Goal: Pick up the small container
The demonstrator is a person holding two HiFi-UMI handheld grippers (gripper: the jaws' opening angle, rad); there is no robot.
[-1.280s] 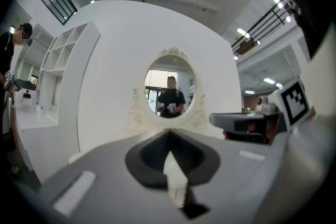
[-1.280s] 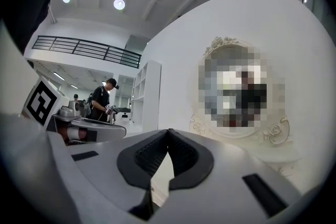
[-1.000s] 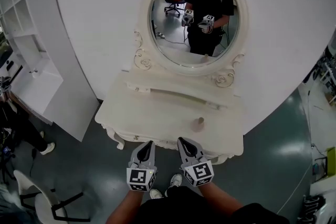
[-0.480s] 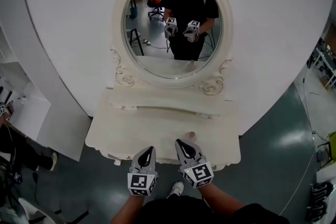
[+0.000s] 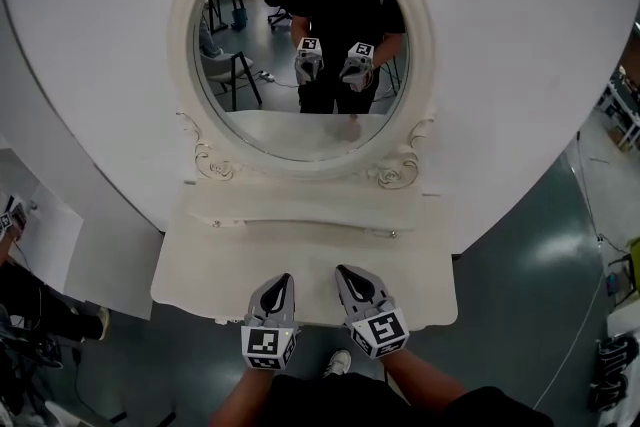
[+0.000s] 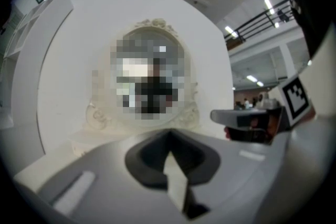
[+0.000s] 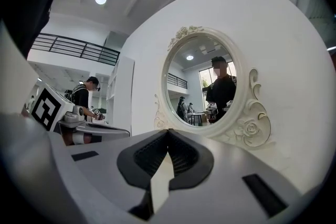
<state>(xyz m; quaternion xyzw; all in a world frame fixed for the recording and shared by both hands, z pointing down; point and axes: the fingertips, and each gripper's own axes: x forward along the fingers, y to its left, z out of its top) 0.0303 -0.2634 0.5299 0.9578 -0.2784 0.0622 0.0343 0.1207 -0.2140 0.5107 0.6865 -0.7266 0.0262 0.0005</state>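
Observation:
I cannot see the small container itself in the head view. Only a small pale shape that looks like its reflection (image 5: 350,127) shows low in the oval mirror (image 5: 190,85). The spot where it would stand lies behind my right gripper (image 5: 345,271). That gripper hovers over the front edge of the white dressing table (image 5: 220,265), jaws shut and empty. My left gripper (image 5: 281,280) sits beside it, also shut with nothing held. In the left gripper view the left gripper (image 6: 169,134) has its jaws meeting, pointing at the mirror. The right gripper (image 7: 168,131) shows the same in its own view.
The dressing table stands against a white wall, with a raised back shelf (image 5: 300,210) under the mirror. A person's shoe (image 5: 97,320) and dark gear lie at the left on the grey-green floor (image 5: 520,255). Another person (image 7: 84,94) stands far left in the right gripper view.
The view has closed in on the table and mirror. The small container, seen ahead of the right gripper before, has slipped out of sight behind it. Both grippers stay shut.

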